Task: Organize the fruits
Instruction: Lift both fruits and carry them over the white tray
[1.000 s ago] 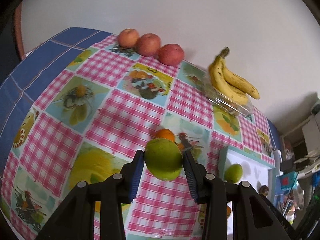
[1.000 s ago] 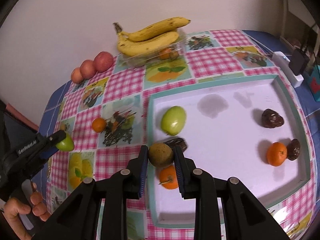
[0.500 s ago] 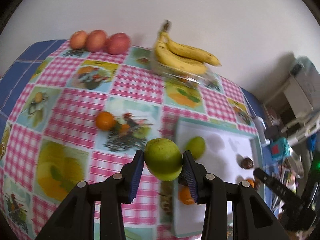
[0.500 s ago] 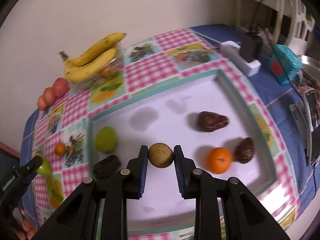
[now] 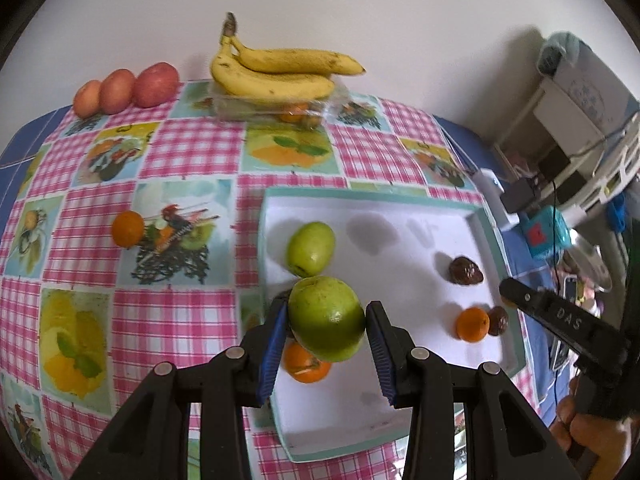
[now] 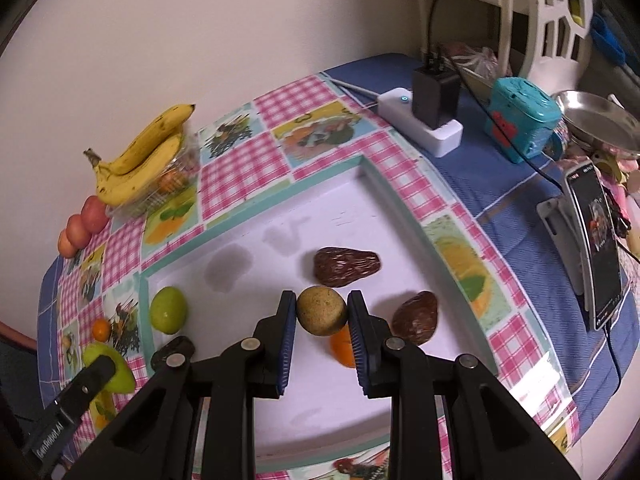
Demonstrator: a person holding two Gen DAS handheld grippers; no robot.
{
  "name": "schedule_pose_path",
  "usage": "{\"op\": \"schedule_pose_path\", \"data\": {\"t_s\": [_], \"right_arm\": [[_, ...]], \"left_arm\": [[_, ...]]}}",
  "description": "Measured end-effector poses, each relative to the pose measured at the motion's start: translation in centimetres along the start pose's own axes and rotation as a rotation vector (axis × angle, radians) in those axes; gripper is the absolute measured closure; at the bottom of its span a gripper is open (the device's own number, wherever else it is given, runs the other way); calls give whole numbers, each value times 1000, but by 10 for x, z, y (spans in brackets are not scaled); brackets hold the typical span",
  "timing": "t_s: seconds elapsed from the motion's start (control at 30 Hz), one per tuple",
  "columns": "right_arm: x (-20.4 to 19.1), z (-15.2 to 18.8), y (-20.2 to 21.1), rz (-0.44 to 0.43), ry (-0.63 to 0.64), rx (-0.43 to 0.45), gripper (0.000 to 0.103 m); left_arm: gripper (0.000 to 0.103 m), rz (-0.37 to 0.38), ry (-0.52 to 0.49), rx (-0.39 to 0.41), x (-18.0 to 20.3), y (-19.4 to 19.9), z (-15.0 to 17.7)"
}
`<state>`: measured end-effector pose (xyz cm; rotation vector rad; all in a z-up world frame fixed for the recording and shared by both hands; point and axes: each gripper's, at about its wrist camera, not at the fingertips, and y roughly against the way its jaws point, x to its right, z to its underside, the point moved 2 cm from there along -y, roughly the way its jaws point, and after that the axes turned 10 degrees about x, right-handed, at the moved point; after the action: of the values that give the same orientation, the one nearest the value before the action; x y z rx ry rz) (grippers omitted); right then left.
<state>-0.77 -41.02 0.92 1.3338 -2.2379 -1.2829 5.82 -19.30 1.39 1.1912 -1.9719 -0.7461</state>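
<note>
My left gripper is shut on a green apple and holds it above the near left part of the white tray. My right gripper is shut on a round brown fruit above the tray's middle. In the tray lie a second green apple, two oranges, two dark brown fruits and a dark fruit at the left edge. A loose orange lies on the tablecloth to the tray's left.
Bananas lie on a clear box at the back by the wall, with three red apples to their left. To the tray's right are a white power strip, a teal box and an upright phone.
My left gripper has swung right with the green apple, from over the tablecloth to over the tray's left part. My right gripper has carried the brown fruit from the tray's left edge toward its middle.
</note>
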Motion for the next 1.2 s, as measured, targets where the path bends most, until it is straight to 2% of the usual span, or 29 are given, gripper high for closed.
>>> {"op": "schedule_pose_path", "data": {"t_s": [0.67,1.2], "right_arm": [[20,7,-36,9,-36,-43,76],[25,15,-54,37,-45,-74,76]], "left_arm": [[61,-9,-72,-41,17,-36,21],[60,-25,-118,-55,23,-45,26]]}}
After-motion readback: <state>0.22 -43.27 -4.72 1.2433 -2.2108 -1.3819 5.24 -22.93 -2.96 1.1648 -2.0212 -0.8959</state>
